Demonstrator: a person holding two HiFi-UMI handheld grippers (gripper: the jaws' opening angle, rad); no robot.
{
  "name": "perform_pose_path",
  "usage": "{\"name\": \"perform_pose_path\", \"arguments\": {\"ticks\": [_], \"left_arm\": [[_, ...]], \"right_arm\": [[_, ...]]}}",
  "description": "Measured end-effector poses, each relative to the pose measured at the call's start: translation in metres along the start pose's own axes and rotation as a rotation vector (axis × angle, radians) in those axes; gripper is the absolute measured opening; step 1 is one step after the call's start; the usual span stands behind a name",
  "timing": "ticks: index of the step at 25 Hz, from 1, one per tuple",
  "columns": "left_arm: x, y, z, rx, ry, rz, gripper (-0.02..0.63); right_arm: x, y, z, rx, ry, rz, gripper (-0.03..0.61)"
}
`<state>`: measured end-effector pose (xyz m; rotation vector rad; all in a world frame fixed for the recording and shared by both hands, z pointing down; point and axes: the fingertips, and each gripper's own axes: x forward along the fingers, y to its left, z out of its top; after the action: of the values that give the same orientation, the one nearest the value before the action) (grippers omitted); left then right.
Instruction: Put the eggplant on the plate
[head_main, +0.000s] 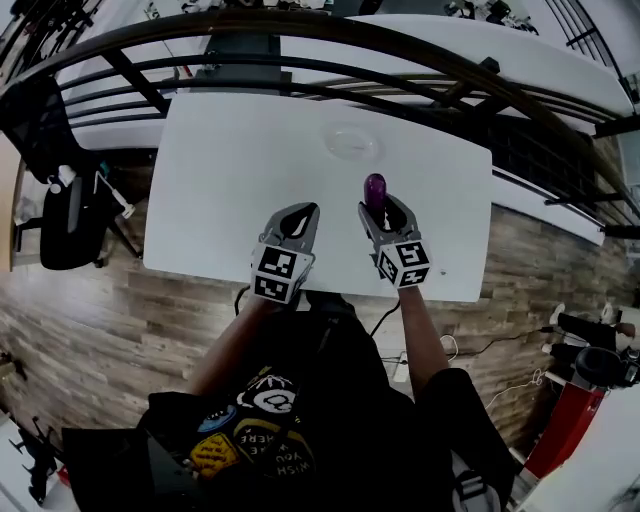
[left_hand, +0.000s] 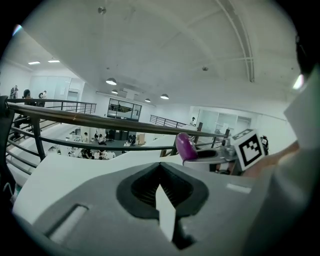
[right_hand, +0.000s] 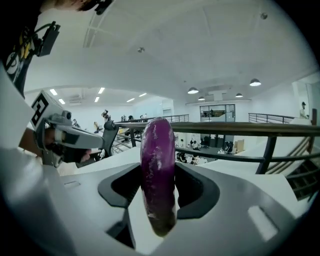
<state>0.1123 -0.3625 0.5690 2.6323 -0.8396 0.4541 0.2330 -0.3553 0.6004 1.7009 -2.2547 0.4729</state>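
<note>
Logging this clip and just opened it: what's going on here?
A person holds a gripper in each hand above a white table. The right gripper is shut on a purple eggplant. The left gripper is shut and empty beside it. The clear plate lies farther out on the table, with nothing on it.

Bright, even light from ceiling lamps (left_hand: 111, 81), white table (head_main: 230, 200) near blown out — plate (head_main: 350, 143) faint against it, shadows soft, strong fisheye bend, black corners in both gripper views, sheen on eggplant (right_hand: 158, 165), distance slightly soft.
</note>
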Motion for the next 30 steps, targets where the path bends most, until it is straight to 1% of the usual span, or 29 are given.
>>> {"name": "perform_pose_path", "arguments": {"ticks": [2,4,6,9,10,12,14,19,21,23,25,27,30], "left_arm": [[0.008,0.009,0.002,-0.001,0.008,0.026,0.005],[0.012,0.013,0.004,-0.013,0.008,0.054,0.005],[0.012,0.019,0.003,-0.036,0.009,0.086,0.005],[0.005,0.03,-0.006,-0.08,0.019,0.141,0.005],[0.001,0.033,-0.009,-0.093,0.021,0.161,0.005],[-0.008,0.041,-0.016,-0.118,0.026,0.204,0.005],[-0.018,0.05,-0.026,-0.142,0.034,0.246,0.005],[-0.039,0.061,-0.044,-0.191,0.051,0.334,0.005],[-0.045,0.063,-0.051,-0.205,0.055,0.355,0.005],[-0.05,0.065,-0.054,-0.212,0.053,0.368,0.005],[-0.052,0.066,-0.053,-0.208,0.05,0.367,0.005],[-0.052,0.064,-0.049,-0.2,0.042,0.357,0.005],[-0.048,0.061,-0.044,-0.188,0.026,0.332,0.005]], "right_arm": [[0.036,-0.027,-0.007,-0.076,0.067,0.025,0.213],[0.072,-0.054,-0.02,-0.176,0.162,0.057,0.213],[0.11,-0.074,-0.037,-0.328,0.277,0.107,0.213],[0.155,-0.091,-0.06,-0.607,0.44,0.208,0.213],[0.167,-0.095,-0.068,-0.672,0.489,0.242,0.213],[0.191,-0.103,-0.086,-0.761,0.581,0.3,0.213],[0.212,-0.107,-0.105,-0.826,0.664,0.341,0.213],[0.241,-0.11,-0.138,-0.964,0.792,0.424,0.213],[0.243,-0.111,-0.146,-1.001,0.816,0.443,0.212],[0.245,-0.108,-0.147,-0.994,0.81,0.456,0.213],[0.243,-0.103,-0.141,-0.965,0.778,0.462,0.213],[0.236,-0.095,-0.126,-0.91,0.707,0.449,0.233],[0.211,-0.08,-0.085,-0.809,0.523,0.405,0.241]]}}
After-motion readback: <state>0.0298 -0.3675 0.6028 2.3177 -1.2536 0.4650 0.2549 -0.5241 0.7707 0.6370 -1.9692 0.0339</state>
